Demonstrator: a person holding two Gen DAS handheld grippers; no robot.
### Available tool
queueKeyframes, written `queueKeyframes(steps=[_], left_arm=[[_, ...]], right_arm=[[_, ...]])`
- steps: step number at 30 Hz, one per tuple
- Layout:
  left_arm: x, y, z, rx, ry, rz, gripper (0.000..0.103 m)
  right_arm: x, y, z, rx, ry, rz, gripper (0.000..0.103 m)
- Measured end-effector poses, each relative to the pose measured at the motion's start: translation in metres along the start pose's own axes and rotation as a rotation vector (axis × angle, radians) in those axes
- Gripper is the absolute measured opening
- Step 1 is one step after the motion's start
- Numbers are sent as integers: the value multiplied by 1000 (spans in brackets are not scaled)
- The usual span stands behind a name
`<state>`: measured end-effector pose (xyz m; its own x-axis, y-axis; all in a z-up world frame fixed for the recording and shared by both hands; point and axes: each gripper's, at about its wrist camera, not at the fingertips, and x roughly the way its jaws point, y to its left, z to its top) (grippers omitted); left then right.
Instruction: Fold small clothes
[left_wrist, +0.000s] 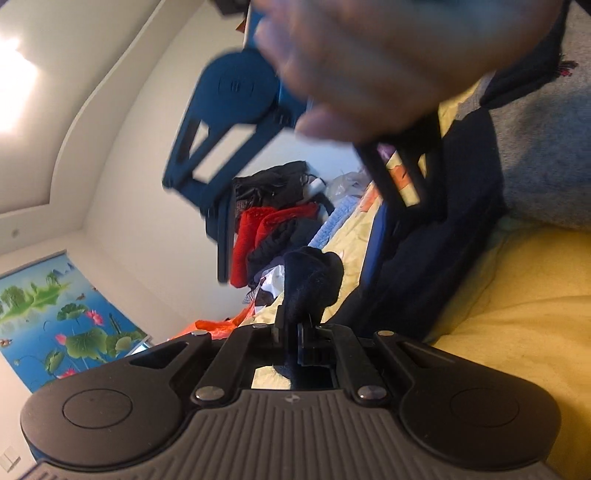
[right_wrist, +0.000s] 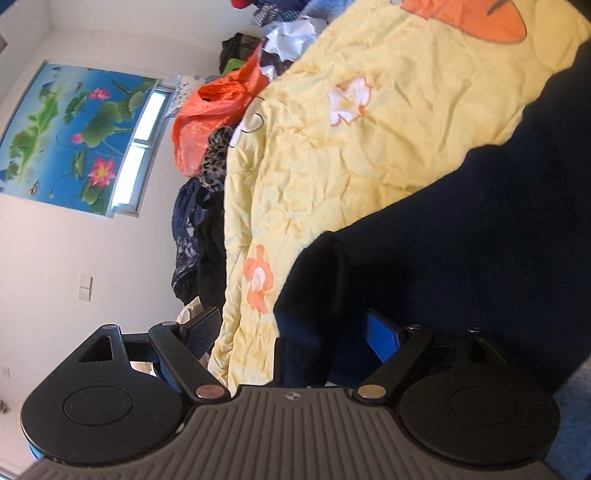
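- Between the fingers of the left gripper (left_wrist: 291, 332), a bunched fold of the dark navy garment (left_wrist: 314, 280) is pinched tight; the jaws are clenched on it, with cloth running down through the gap behind them.
- Past that pinch, the garment spreads to the right over the yellow quilt (left_wrist: 517, 314), a blue lining edge showing along one side.
- In the right gripper (right_wrist: 295, 332), the jaws stand wide apart, released; the left pad (right_wrist: 203, 328) is black and textured, the right pad (right_wrist: 382, 338) blue.
- Between those pads lies a fold of the same navy garment (right_wrist: 443, 258), resting on the quilt (right_wrist: 332, 166); the pads do not grip it.
- In the left wrist view the right gripper (left_wrist: 229, 110) shows from outside, blue-bodied and blurred, held by a hand (left_wrist: 388, 55) above the garment.
- A grey-clad part of the person (left_wrist: 546, 155) sits at the right edge of that view.
- On the far side of the quilt is a heap of clothes (left_wrist: 273, 229), red and black among them, and an orange plastic bag (right_wrist: 210, 110) just beside a leopard-print item (right_wrist: 216, 162).
- More dark clothes (right_wrist: 199, 240) hang off the quilt's edge.
- On the wall beyond hangs a lotus-pond blind (right_wrist: 74, 133) over a window (right_wrist: 144, 147).
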<state>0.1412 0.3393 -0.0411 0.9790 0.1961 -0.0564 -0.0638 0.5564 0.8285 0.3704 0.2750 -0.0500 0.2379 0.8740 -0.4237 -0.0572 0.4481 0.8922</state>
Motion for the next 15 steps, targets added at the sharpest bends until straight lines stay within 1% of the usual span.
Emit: queueKeyframes(steps=[1,2,3,4,5,6,7,8,9,11,12,15], left_arm=[[0,0,0,-1,-2,0,4],[0,0,0,-4,-3,0,4],[1,1,0,-7,-2,0,4],[1,1,0,-10,-2,0,4],[1,2,-1,-10,-3,0,4],[1,2,0,-8,-4,-1,4],[1,1,0,-4,-5,-2,4],[-1,0,-3,1,-5,-2,4],[-1,-1,-3,7,-5,-3,4],[0,-2,-4,20,-2,1,4],[0,-3,-4,30,3,7,7],[0,-5,-4,46,-2,33,9]], right_arm=[[2,-2,0,9,1,-6,84],[4,-5,1,11,-4,-10,81],[3,-5,1,1,-12,-9,66],[4,-6,1,-9,-12,-9,57],[4,-7,0,-7,-9,-7,43],[5,-9,-1,-6,-10,-6,32],[5,-8,-2,-14,-17,-8,27],[5,-8,-3,-22,-23,-6,22],[5,-8,-3,-28,-30,-9,20],[4,-6,-4,-46,-44,-15,18],[4,-4,-4,-58,-50,-23,18],[4,-2,-2,-69,-57,-22,17]])
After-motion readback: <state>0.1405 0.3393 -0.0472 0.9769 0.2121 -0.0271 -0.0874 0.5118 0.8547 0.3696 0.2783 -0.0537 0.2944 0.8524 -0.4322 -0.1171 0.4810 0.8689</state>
